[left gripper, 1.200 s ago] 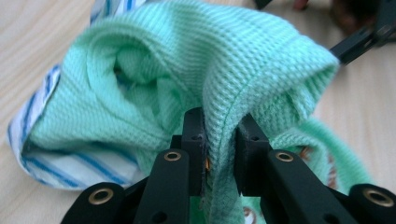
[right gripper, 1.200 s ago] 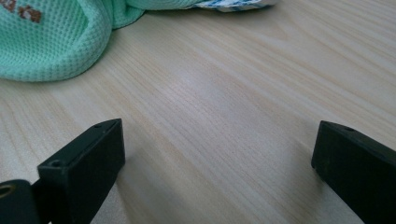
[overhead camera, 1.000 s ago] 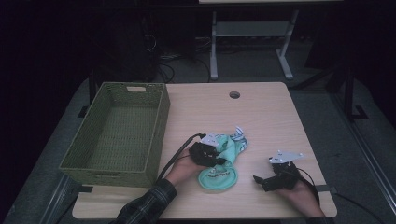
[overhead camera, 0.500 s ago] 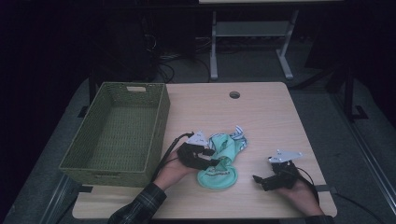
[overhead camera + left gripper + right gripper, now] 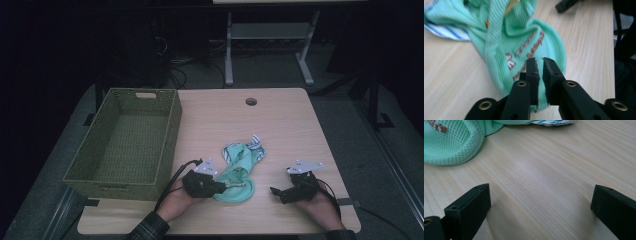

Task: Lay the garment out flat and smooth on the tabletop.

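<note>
A light wooden counter [image 5: 280, 125] carries a woven green basket [image 5: 127, 142] on its left side and a crumpled mint-green cloth [image 5: 239, 170] near the middle of its near half. In the high view the cloth stretches from the near edge toward a white, blue-striped piece [image 5: 256, 140] at its far end; whether that piece belongs to the same cloth or lies under it is hard to tell. Brown printed lettering crosses the cloth, but it is blurred and partly folded away, so the words cannot be read. The left hand-held gripper [image 5: 539, 67] sits at the near left edge of the cloth, its jaws nearly together with only a thin slit between them and no cloth visibly pinched in that slit; the cloth lies just beyond and beneath the tips. From above, the same left hand-held gripper [image 5: 220, 186] is a dark shape whose jaws cannot be made out, with a sleeve cut off at the bottom edge. The right hand-held gripper [image 5: 539, 205] rests low over bare wood to the right of the cloth, its jaws spread wide and holding nothing. In the high view the right hand-held gripper [image 5: 278, 191] lies well apart from the cloth. The room beyond the counter is too dark to make out clearly.
</note>
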`<state>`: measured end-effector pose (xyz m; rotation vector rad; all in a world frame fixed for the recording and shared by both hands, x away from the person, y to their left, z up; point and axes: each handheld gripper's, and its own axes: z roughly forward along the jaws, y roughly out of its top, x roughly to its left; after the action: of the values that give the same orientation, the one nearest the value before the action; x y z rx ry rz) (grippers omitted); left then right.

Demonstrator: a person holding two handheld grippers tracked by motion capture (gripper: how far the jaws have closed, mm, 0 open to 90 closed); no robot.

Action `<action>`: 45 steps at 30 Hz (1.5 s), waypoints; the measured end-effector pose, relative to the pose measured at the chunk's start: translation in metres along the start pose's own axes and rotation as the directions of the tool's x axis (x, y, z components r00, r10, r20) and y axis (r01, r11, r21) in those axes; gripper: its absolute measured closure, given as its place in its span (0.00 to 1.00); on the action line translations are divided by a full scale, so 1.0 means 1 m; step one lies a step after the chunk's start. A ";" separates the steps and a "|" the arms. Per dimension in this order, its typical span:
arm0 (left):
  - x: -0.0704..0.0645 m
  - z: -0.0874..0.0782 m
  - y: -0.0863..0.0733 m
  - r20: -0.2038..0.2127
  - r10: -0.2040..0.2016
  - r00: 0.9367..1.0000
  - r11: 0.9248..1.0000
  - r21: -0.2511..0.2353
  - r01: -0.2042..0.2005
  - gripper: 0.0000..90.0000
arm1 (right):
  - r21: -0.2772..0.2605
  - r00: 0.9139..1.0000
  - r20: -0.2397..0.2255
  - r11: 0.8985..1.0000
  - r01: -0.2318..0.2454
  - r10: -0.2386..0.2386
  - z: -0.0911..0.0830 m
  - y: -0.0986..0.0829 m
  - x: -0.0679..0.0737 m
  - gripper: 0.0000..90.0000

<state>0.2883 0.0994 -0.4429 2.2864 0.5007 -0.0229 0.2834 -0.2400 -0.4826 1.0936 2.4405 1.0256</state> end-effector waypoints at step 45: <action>0.002 0.014 -0.007 -0.037 0.030 0.999 0.990 0.138 -0.024 0.99 | 0.003 0.993 -0.106 0.999 -0.047 0.047 0.061 0.086 -0.031 0.81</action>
<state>0.2894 0.0943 -0.4578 2.4328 0.5024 0.0007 0.3813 -0.1927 -0.4667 1.1285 2.5085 1.1252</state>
